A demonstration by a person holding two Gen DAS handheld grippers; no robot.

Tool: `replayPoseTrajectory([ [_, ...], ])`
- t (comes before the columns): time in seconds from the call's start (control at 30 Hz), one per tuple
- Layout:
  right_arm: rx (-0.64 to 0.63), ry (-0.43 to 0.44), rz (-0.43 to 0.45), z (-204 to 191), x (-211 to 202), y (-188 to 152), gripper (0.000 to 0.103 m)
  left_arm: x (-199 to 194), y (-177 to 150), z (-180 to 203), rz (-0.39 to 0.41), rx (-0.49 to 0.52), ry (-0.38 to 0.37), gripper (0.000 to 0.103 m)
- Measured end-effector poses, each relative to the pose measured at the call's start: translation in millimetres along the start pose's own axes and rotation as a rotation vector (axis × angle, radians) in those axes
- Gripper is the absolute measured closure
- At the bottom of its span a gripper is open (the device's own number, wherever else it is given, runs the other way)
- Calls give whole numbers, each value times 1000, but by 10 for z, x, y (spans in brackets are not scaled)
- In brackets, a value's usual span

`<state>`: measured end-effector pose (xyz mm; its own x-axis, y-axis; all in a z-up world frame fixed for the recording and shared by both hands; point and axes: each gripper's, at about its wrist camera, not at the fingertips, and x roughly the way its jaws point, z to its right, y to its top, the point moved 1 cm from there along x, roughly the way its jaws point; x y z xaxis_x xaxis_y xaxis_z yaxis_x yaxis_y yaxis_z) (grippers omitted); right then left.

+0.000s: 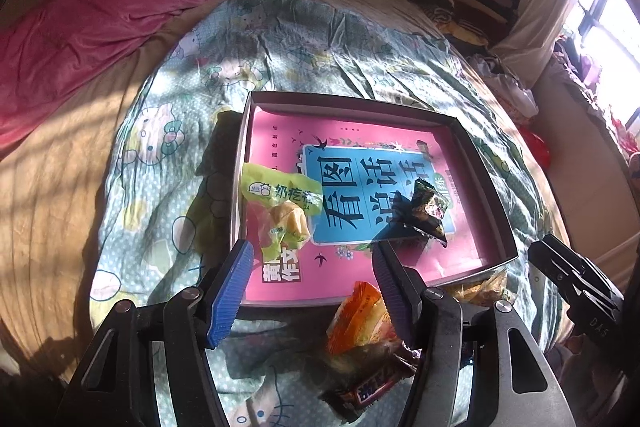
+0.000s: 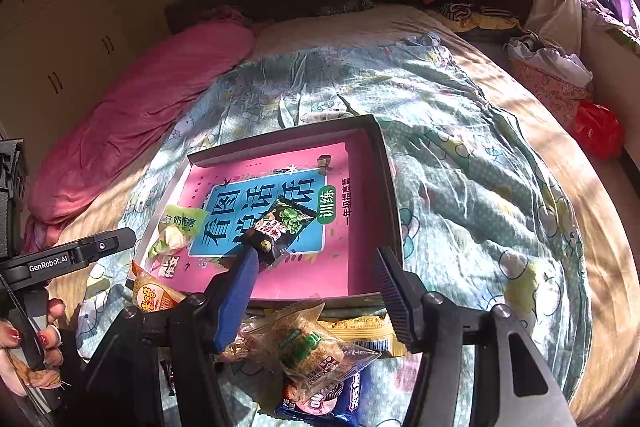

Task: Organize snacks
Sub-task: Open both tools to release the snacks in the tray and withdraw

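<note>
Your left tool [image 1: 312,291] hung wide open and empty above the near rim of the shallow grey cardboard box [image 1: 486,187], which lay on the cartoon-print bedspread [image 1: 320,59] at mid-frame with a pink book flat inside. Low in the left wrist view, an orange crinkled snack packet [image 1: 356,319] sat just outside that rim, nearly touching the tool's right finger, its long axis running up toward the box.

Your right tool [image 2: 316,291] was also spread wide and held nothing. A clear-wrapped biscuit packet [image 2: 308,343] lay between its fingers at lower centre. Already in the box were a green-wrapped bun [image 1: 280,207] and a small black snack pouch [image 2: 280,227].
</note>
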<state>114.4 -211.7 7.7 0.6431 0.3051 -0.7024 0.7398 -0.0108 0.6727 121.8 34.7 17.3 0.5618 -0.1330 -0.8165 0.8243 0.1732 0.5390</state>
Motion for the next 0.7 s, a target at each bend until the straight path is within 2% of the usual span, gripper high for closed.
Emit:
replayPoseTrajectory([
  [0.7,-78,-18,7,-160,-257,-238,42,-243,-283,77,-3,33,-8,39],
])
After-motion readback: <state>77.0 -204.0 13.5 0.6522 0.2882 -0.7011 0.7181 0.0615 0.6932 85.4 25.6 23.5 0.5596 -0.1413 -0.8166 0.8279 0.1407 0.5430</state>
